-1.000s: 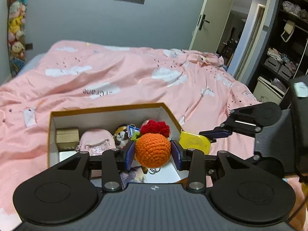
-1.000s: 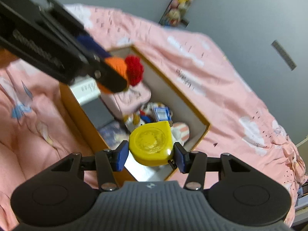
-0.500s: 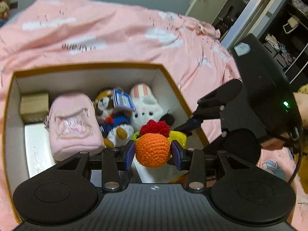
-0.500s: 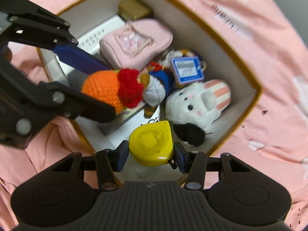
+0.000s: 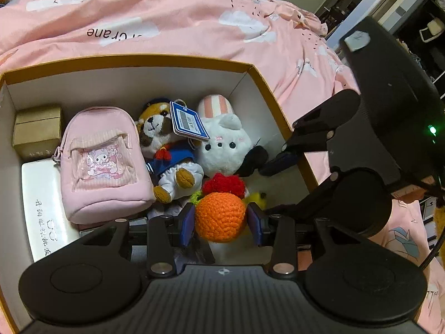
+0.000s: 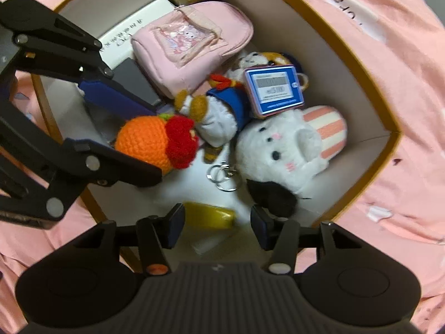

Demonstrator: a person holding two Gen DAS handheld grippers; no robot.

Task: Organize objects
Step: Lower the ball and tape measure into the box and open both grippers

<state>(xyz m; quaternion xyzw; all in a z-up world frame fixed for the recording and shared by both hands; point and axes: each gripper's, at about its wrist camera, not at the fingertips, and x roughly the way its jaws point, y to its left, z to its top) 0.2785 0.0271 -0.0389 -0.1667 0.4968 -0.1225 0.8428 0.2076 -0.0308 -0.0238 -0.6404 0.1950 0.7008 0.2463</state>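
Observation:
My left gripper (image 5: 221, 224) is shut on an orange crochet ball with a red tuft (image 5: 220, 217) and holds it low inside the open box (image 5: 133, 60). The ball also shows in the right wrist view (image 6: 147, 142). My right gripper (image 6: 218, 226) is open; a yellow tape measure (image 6: 208, 214) lies on the box floor between its fingers, apparently free. A sliver of the yellow tape measure (image 5: 257, 196) shows behind the ball in the left wrist view.
The box holds a pink pouch (image 5: 103, 161), a dog plush with a blue tag (image 5: 167, 150), a white bunny plush (image 5: 225, 142), a gold carton (image 5: 37, 130), a white case (image 5: 44, 211) and key rings (image 6: 222, 176). Pink bedding (image 5: 167, 22) surrounds the box.
Both grippers went down into the box. My right gripper opened and let the yellow tape measure go onto the box floor. My left gripper still holds the ball.

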